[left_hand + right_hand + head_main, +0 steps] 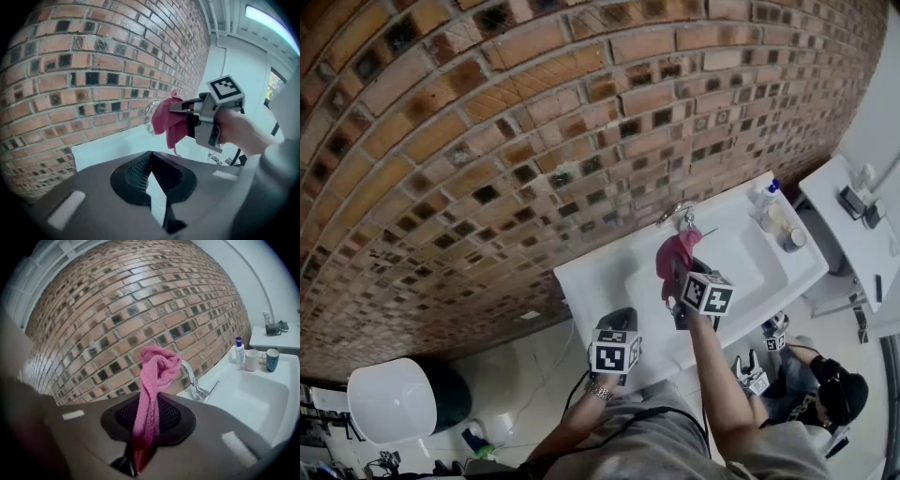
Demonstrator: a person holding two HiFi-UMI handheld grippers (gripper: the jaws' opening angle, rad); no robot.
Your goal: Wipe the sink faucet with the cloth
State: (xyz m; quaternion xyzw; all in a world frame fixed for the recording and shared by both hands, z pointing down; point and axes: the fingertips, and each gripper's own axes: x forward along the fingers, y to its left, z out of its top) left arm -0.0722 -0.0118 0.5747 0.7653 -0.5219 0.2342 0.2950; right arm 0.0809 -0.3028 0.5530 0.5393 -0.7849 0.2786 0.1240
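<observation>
The right claw [140, 437] is clenched on one end of the pink cloth [157, 369]. The loose, bunched end stands out ahead of it as a pad, probably so that it meets the faucet [199, 387] first. The cloth hangs over the sink [591, 281], near the faucet but apparently not touching it yet. The left claw [149, 161] is closed with nothing in it and held low by the sink's front edge, likely to keep clear of the wiping.

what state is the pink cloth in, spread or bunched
Bunched: the cloth stands as a twisted wad, pinched in the right tongs.
</observation>
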